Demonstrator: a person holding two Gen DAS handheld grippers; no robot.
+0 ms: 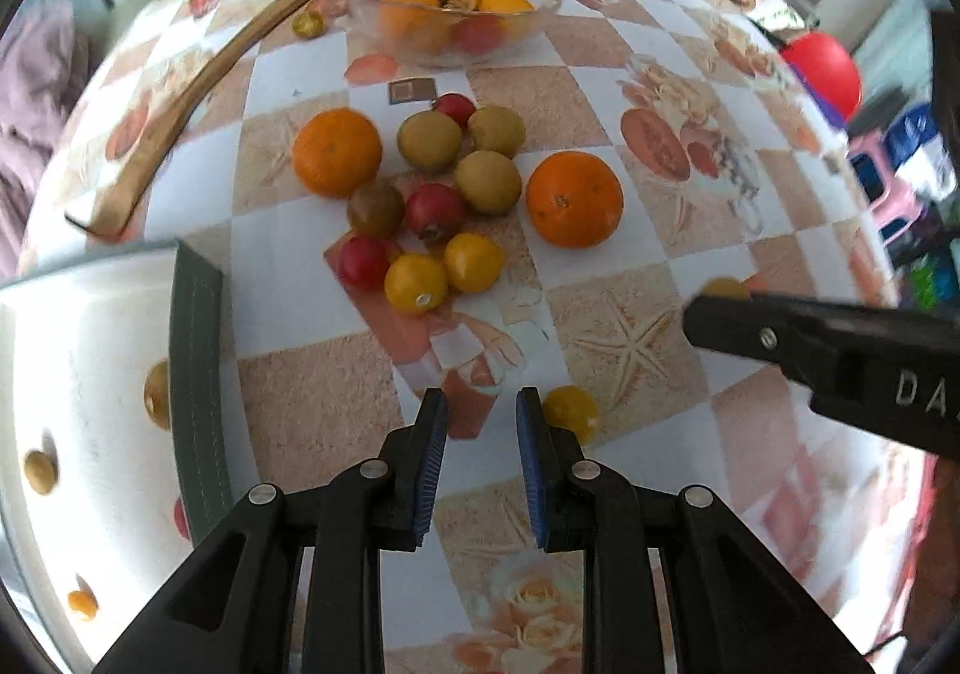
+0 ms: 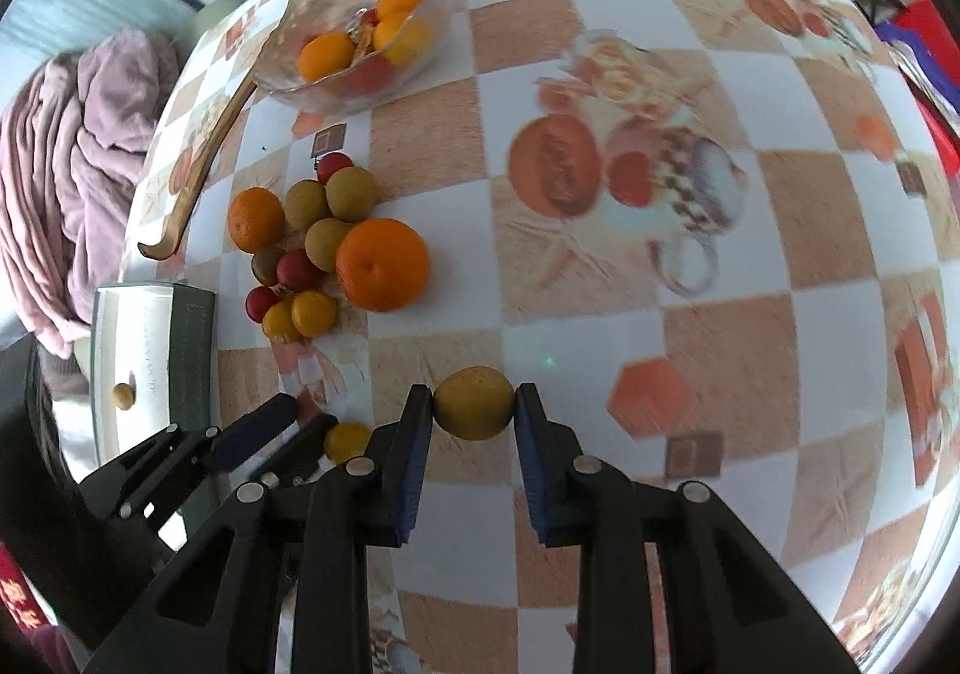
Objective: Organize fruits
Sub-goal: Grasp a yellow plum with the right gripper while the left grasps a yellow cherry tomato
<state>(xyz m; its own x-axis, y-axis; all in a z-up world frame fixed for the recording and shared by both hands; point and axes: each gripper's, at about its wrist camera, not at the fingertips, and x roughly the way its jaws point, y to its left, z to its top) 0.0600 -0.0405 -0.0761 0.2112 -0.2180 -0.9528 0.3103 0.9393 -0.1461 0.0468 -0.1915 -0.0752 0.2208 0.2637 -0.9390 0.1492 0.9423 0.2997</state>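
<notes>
A heap of loose fruit lies mid-table: two oranges (image 1: 575, 198) (image 1: 337, 152), green-brown round fruits (image 1: 487, 182), red ones (image 1: 434, 210) and yellow ones (image 1: 415, 282). A glass bowl (image 1: 456, 8) at the far side holds oranges and small fruit. My left gripper (image 1: 481, 422) is open and empty over the cloth, with a small yellow fruit (image 1: 570, 411) just right of its right finger. My right gripper (image 2: 474, 404) is shut on a yellow-green fruit (image 2: 474, 403), held above the table. The right gripper also shows in the left wrist view (image 1: 720, 314).
A white tray (image 1: 90, 386) with a grey-green edge sits at the left and holds several small fruits. A thin wooden strip (image 1: 198, 80) curves along the table's left edge. A pink blanket (image 2: 78, 146) lies beyond it. Red and pink items (image 1: 828, 68) stand off the right edge.
</notes>
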